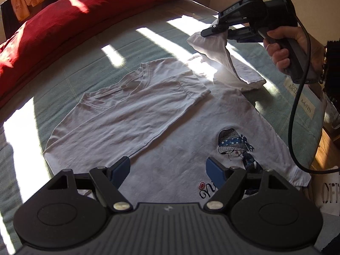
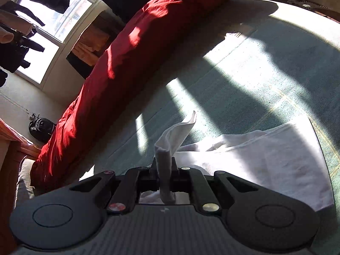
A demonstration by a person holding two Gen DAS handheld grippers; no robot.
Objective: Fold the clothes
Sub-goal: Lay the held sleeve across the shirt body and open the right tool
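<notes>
A white T-shirt lies spread on a green bed cover, its neckline toward the red duvet that runs along the far edge of the bed; one side of the shirt is folded inward, with its short sleeve lying flat across the chest. A printed figure in a blue dotted hat shows on the near, unfolded part of the cloth. The left gripper hovers low over the hem, its jaws apart and empty, the blue pads on either side of bare fabric. The right gripper, held by a hand on its black handle, is raised above the far side of the shirt with its jaws clamped on the other sleeve — the cloth rises from the bed to the fingertips in a loose drape. In the right wrist view the same pinch is seen from behind: a narrow strip of white cloth stands upright between the closed fingers of the right gripper, and the rest of the shirt lies to the right on the cover. Bars of sunlight cross bed and shirt; a window and a black bag on the floor appear at the left – beyond the duvet
</notes>
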